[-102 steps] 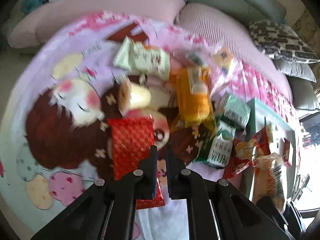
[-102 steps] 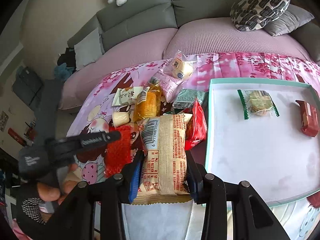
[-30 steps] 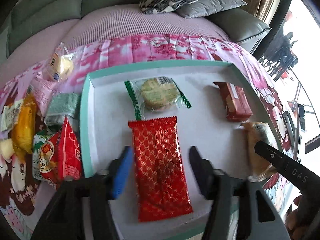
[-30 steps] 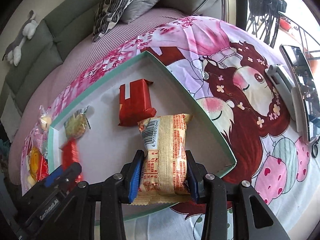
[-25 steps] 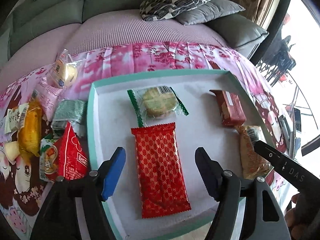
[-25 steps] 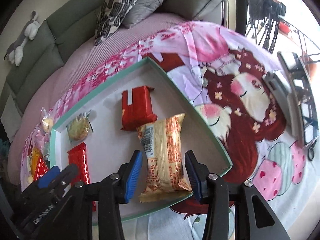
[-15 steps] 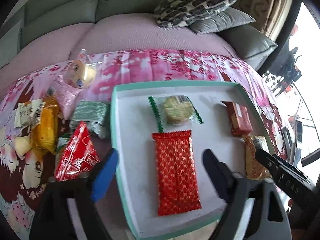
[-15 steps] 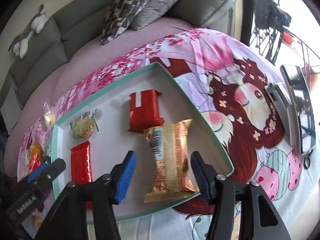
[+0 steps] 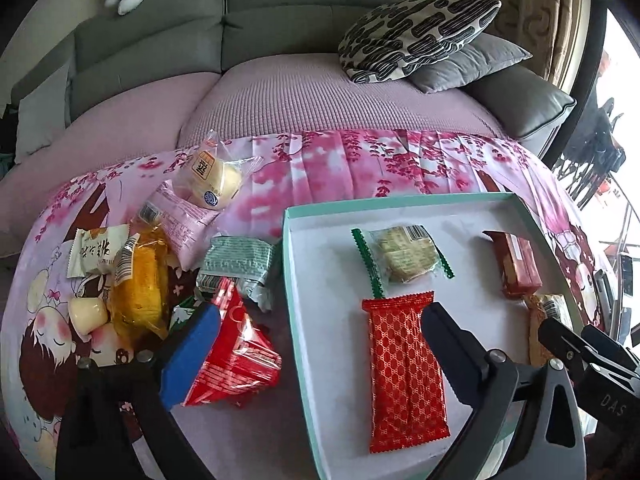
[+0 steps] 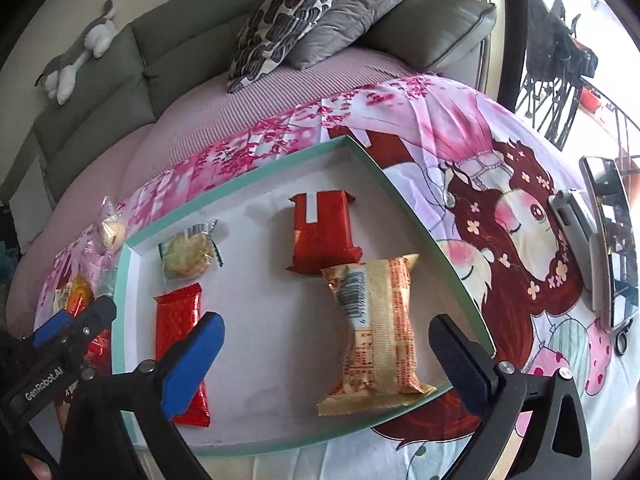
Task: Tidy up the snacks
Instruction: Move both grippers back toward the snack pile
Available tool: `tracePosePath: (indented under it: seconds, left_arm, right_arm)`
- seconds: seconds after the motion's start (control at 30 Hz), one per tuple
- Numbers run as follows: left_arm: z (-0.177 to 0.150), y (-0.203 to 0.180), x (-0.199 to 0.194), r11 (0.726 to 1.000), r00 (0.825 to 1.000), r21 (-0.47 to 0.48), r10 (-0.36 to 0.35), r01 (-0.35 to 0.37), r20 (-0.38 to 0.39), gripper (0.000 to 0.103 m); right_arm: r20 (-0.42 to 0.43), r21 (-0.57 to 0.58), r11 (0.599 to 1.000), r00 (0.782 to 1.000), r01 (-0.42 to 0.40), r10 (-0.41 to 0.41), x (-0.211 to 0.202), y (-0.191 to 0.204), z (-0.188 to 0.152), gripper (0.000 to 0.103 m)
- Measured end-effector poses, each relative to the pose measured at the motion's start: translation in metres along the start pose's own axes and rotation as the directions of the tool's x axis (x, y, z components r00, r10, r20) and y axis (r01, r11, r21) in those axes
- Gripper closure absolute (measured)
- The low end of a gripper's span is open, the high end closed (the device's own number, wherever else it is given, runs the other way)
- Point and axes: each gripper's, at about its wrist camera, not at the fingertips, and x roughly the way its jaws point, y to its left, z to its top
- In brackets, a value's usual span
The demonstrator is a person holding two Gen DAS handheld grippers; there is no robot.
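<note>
A white tray with a teal rim (image 9: 289,264) (image 10: 404,200) lies on the pink cartoon cloth. In it lie a red patterned packet (image 9: 404,368) (image 10: 178,320), a green-edged cookie pack (image 9: 404,256) (image 10: 188,254), a dark red bar (image 9: 518,266) (image 10: 324,236) and a tan packet (image 10: 376,332) (image 9: 540,328). My left gripper (image 9: 316,344) is open and empty above the tray's left rim. My right gripper (image 10: 326,356) is open and empty above the tan packet. Loose snacks lie left of the tray: a red bag (image 9: 232,356), a yellow pack (image 9: 138,292), a green-grey pack (image 9: 236,264).
A pink pack (image 9: 184,224), a clear bun pack (image 9: 212,180) and a white pack (image 9: 96,250) also lie left of the tray. A sofa with cushions (image 9: 416,44) stands behind. A phone on a stand (image 10: 608,236) sits at the cloth's right edge.
Both grippers let go of their packets in the tray, opened wide and drew back. The red patterned packet and the tan packet now lie free.
</note>
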Motion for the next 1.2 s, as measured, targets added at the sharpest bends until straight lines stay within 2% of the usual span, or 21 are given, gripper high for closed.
tracePosePath:
  seconds: [0.23,0.37,0.5,0.73,0.83,0.97,1.07,1.2]
  left_arm:
    - [0.012,0.012,0.003,1.0,0.999,0.006,0.006,-0.005,-0.053,0.003]
    - [0.025,0.031,0.001,1.0,0.997,-0.02,-0.005,0.003,-0.076,0.003]
    - [0.03,0.063,-0.009,0.998,0.997,-0.066,-0.013,0.007,-0.082,0.003]
    - [0.02,0.138,-0.016,0.974,0.994,-0.219,0.038,-0.059,-0.1,0.003]
    - [0.013,0.166,-0.013,0.954,0.992,-0.292,0.03,-0.065,-0.123,0.003]
    - [0.007,0.182,-0.005,0.943,0.988,-0.325,0.024,-0.072,-0.15,0.003]
    - [0.005,0.188,0.001,0.941,0.986,-0.33,0.025,-0.079,-0.164,0.003]
    - [0.005,0.191,0.01,0.939,0.983,-0.34,-0.008,-0.055,-0.181,0.003]
  right_arm:
    - [0.001,-0.02,1.0,1.0,-0.013,0.013,0.006,0.019,0.004,0.0]
    - [0.008,-0.026,1.0,1.0,-0.006,0.007,0.007,0.032,0.007,0.0]
    - [0.041,-0.038,0.999,0.999,-0.017,0.019,-0.001,0.048,0.009,0.0]
    - [0.057,-0.124,0.988,0.993,-0.091,0.099,-0.014,0.091,0.0,0.0]
    - [0.031,-0.188,0.972,0.988,-0.14,0.149,-0.01,0.119,-0.009,0.0]
    - [-0.025,-0.267,0.942,0.978,-0.204,0.205,-0.004,0.152,-0.024,0.0]
    - [-0.063,-0.338,0.915,0.975,-0.221,0.213,0.005,0.176,-0.036,0.0]
    - [-0.1,-0.41,0.884,0.974,-0.226,0.203,0.016,0.199,-0.046,0.0]
